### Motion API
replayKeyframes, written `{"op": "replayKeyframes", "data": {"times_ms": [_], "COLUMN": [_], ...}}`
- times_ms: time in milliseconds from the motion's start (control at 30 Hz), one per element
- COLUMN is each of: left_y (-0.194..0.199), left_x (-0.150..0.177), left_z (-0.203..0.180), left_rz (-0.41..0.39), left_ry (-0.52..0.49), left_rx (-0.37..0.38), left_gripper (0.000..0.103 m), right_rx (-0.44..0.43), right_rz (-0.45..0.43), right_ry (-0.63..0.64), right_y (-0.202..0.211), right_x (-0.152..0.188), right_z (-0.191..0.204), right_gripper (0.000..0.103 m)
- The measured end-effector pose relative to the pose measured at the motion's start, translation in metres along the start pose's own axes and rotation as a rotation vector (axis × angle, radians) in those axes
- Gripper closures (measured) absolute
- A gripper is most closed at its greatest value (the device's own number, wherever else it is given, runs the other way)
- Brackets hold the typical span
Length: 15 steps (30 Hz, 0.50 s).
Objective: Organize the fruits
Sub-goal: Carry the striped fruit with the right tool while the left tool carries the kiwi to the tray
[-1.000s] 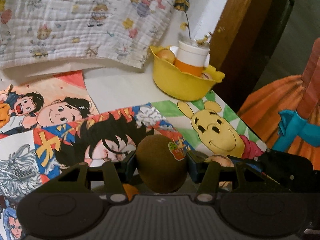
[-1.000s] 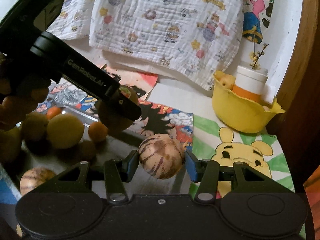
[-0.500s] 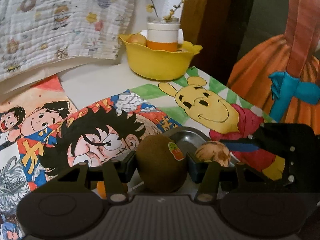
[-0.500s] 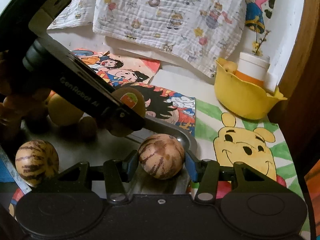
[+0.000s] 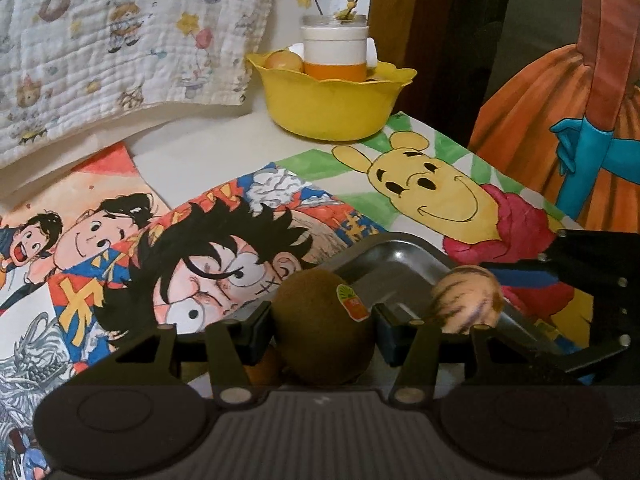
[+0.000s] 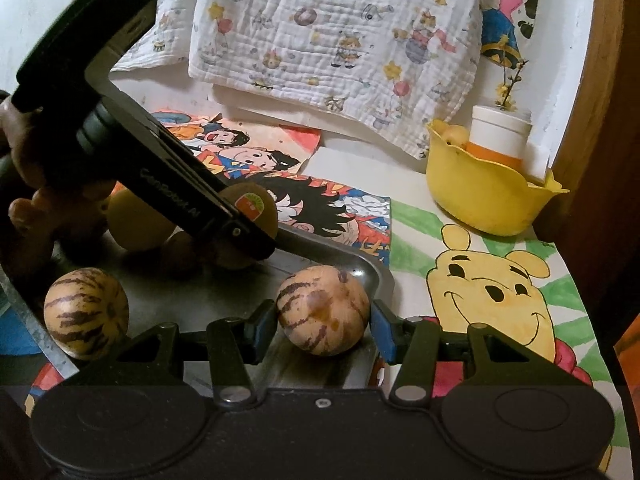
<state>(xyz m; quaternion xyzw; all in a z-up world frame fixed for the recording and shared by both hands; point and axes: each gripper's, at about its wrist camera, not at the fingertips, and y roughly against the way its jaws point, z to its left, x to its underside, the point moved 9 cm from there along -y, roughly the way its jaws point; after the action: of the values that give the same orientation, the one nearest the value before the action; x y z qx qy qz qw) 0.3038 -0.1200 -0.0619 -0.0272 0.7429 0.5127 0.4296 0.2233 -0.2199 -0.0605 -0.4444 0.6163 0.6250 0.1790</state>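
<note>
Left gripper (image 5: 324, 330) jaws pinch a kiwi (image 5: 322, 326) over the far corner of the metal tray (image 6: 372, 276); right gripper (image 6: 322, 320) jaws clamp a striped fruit (image 6: 322, 308) near the tray's right rim

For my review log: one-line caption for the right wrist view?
Right gripper holds a striped fruit over the metal tray; left gripper grips a kiwi.

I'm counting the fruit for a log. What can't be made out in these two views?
- Fruit at the tray's far left, right wrist view: hidden by the left tongs' body and the hand; count unclear.
- Yellow bowl's contents, both views: rim and white-orange cup hide most.
- Orange fruit below the kiwi, left wrist view: mostly hidden.
</note>
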Motion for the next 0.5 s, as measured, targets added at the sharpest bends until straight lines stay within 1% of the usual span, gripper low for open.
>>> {"op": "replayKeyframes", "data": {"times_ms": [100,200,400,500], "left_y": [-0.0001,0.0006,0.0033,0.0093], "left_x": [-0.0008,-0.0012,0.0015,-0.0003], "left_z": [0.0019,0.0016,-0.0034,-0.0008], "left_rz": [0.01,0.023,0.029,0.015], "left_ry": [0.001,0.009,-0.007,0.019], "left_rx": [-0.029,-0.031,-0.046,-0.045], "left_gripper": [0.046,0.046,0.045,0.044], "right_rx": [0.003,0.005,0.003,0.007], "right_rz": [-0.008,-0.012,-0.01,-0.017], "right_ry": [-0.027,-0.05,-0.108,-0.119], "right_y": [0.0014,0.0017,0.0025,0.005], "right_x": [0.0008,0.0008,0.0041,0.0056], "right_z": [-0.001,-0.0018,-0.0033,-0.0019], "right_gripper": [0.05,0.05,0.05,0.05]}}
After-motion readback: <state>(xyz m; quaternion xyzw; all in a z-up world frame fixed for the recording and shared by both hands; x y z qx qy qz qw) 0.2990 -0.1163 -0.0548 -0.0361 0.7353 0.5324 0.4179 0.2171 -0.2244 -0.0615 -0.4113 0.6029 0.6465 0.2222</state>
